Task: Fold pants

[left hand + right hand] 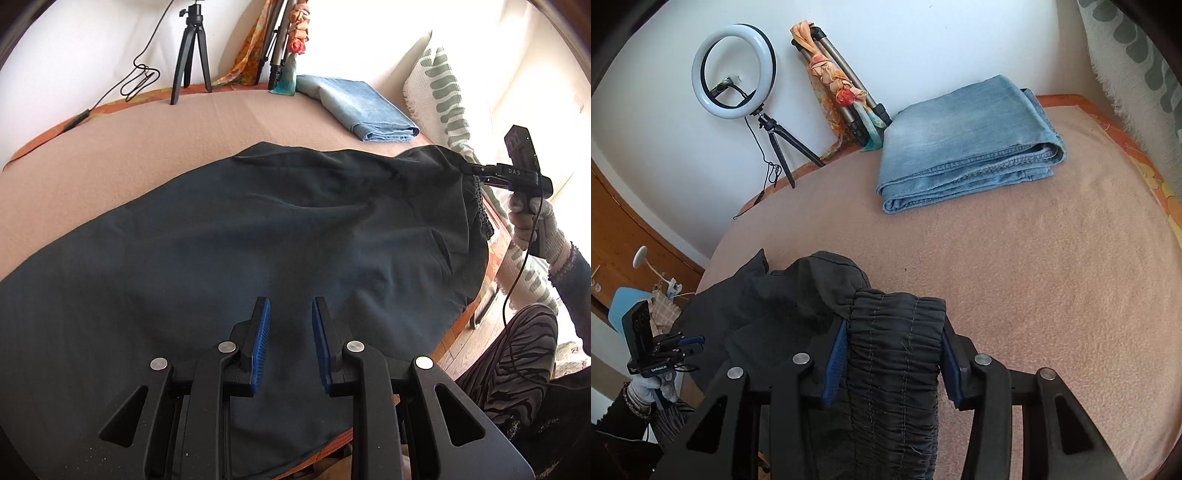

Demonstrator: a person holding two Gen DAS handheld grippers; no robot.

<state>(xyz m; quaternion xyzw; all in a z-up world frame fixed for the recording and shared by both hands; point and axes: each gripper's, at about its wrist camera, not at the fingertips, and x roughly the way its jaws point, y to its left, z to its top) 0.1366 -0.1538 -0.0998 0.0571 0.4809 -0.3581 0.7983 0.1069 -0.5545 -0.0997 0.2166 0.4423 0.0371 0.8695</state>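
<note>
Dark pants point(240, 236) lie spread across the pink blanket point(110, 158). My left gripper point(291, 312) is open, hovering just above the cloth near its front edge, holding nothing. My right gripper point(892, 332) is shut on the pants' gathered elastic waistband point(894, 354), which drapes between its blue pads point(836, 354). In the left wrist view the right gripper point(469, 170) pinches the far right corner of the pants, lifted slightly. In the right wrist view the left gripper point(690, 345) shows at the far left, beside the pants point(768, 314).
Folded blue jeans point(362, 107) point(964, 144) lie at the back of the blanket. A ring light point(733, 72) on a small tripod point(192, 51) and a folded tripod wrapped in a scarf point(838, 92) stand by the wall. A patterned pillow point(443, 92) is at the right.
</note>
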